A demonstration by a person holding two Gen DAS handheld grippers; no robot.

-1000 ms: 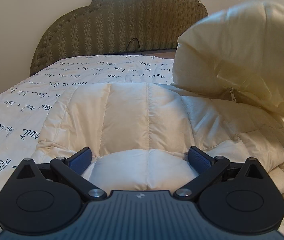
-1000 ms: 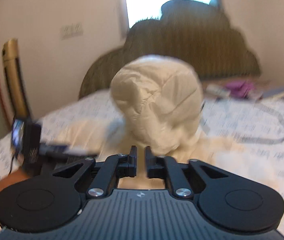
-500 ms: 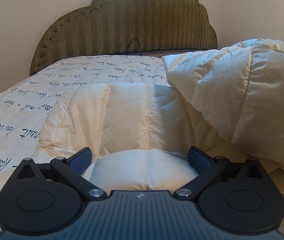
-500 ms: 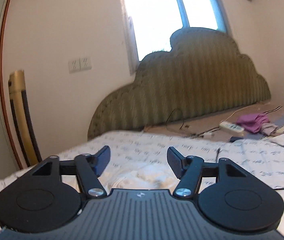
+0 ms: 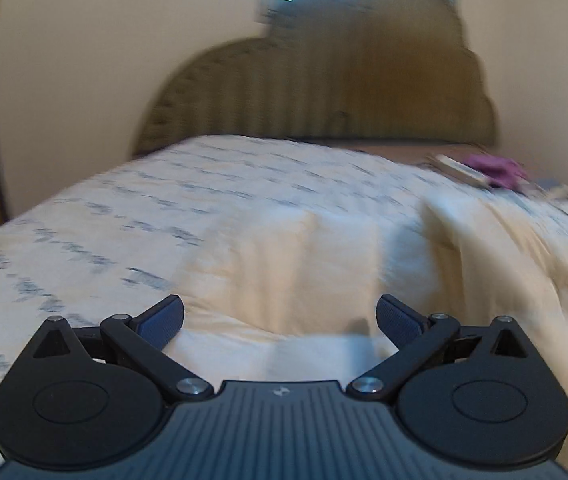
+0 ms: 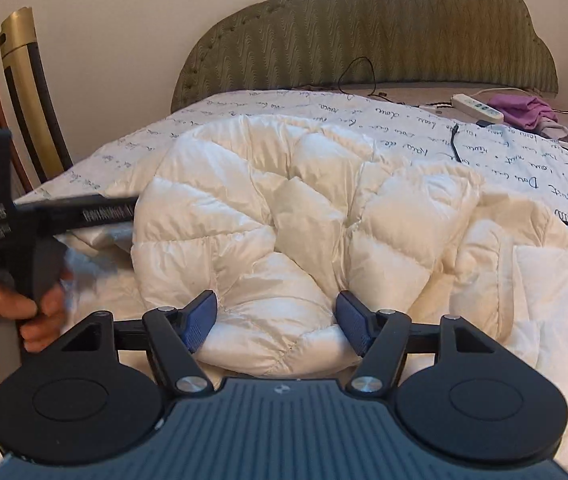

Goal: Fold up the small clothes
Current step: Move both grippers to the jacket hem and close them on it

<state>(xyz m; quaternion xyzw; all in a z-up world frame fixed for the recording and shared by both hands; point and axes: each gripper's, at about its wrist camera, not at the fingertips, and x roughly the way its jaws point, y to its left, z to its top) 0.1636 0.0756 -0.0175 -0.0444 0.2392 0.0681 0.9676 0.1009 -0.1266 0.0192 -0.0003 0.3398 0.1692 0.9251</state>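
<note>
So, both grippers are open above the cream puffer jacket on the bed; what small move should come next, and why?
Probably lower the right gripper and pinch the rounded bulge of the cream puffer jacket just ahead of it. Its jaws have just been opening and hold nothing, and the jacket lies bunched, not flat. The left gripper is also open and empty.

Jacket (image 6: 284,216): quilted cream cloth, puffy, faint satin sheen.
Bedsheet (image 6: 412,136): matt white cloth printed with dark script.
Headboard (image 6: 364,28): olive woven cloth, ribbed zigzag texture, stud-edged.
Right gripper (image 6: 277,322): matt black plastic arms, metal pivots; blue pads (image 6: 200,320), finely ribbed.
Power strip (image 6: 476,107): smooth white plastic.
</note>
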